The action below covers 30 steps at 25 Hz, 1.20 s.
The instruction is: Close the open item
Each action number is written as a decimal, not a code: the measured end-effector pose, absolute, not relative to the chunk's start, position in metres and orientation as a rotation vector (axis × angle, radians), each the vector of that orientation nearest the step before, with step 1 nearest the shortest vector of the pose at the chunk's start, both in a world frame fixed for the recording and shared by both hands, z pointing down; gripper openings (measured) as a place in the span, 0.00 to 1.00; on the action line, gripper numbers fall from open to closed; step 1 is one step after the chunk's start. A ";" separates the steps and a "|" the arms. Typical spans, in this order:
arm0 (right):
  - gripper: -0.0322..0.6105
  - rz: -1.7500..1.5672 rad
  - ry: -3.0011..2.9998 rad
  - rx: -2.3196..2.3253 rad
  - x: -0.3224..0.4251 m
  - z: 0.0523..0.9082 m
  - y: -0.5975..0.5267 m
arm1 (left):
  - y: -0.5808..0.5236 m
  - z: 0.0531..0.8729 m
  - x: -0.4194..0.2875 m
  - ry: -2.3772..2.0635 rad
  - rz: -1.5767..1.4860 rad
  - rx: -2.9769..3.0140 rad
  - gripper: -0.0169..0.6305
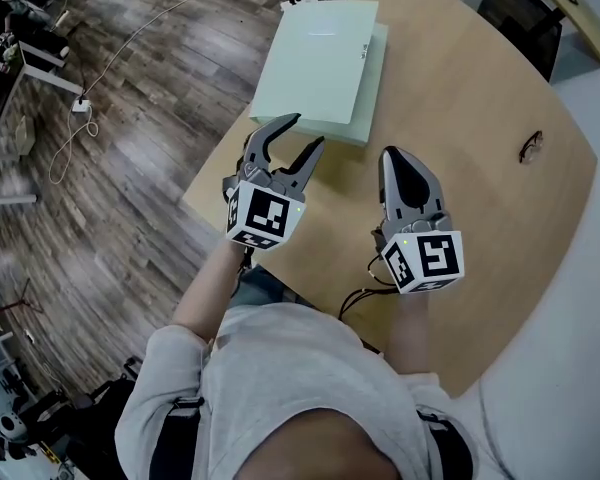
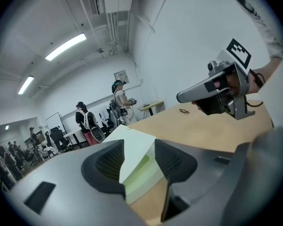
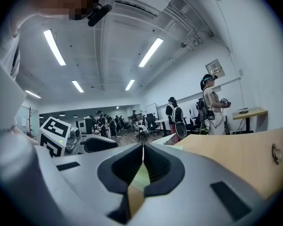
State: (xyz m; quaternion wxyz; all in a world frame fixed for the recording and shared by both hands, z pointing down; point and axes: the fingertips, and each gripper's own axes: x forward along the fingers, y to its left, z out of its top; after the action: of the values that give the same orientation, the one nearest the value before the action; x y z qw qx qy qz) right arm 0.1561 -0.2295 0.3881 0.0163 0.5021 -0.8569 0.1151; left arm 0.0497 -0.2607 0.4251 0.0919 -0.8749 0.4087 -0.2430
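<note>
Here, the box (image 1: 320, 63) lies flat near the far left corner of the table (image 1: 480, 228). Its pale green lid is down on the base, a little out of line, so a strip of the base shows along the right and near edges.

The left gripper (image 1: 306, 132) is at the box's near edge with its 2 jaws spread wide. In the left gripper view the box's near corner (image 2: 132, 147) shows in the gap between the pads (image 2: 111, 161), which do not press on it.

The right gripper (image 1: 392, 156) is just beside the left one, over bare tabletop near the box's near right corner. Its jaws are closed together with nothing between them.

A pair of glasses (image 1: 530, 146) lies well apart, near the table's right edge. Several people (image 3: 212, 105) stand in the room beyond.
</note>
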 end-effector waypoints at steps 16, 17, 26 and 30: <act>0.07 0.428 -2.633 1.588 0.185 0.414 -0.243 | -0.305 0.484 0.095 1.111 -0.968 -2.430 0.33; 0.07 0.433 -2.633 1.589 0.186 0.415 -0.243 | -0.306 0.485 0.096 1.099 -0.975 -2.414 0.33; 0.07 0.457 -2.621 1.623 0.195 0.418 -0.244 | -0.309 0.492 0.106 0.985 -1.033 -2.371 0.10; 0.07 0.463 -2.618 1.622 0.198 0.421 -0.243 | -0.309 0.512 0.116 0.868 -1.177 -2.397 0.07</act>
State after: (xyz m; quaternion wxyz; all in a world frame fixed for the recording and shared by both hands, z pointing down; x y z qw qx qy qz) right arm 0.1985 -0.2431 0.4211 0.0137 0.5207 -0.8406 0.1487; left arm 0.1157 -0.3085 0.5119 0.1660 -0.8418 0.3047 -0.4134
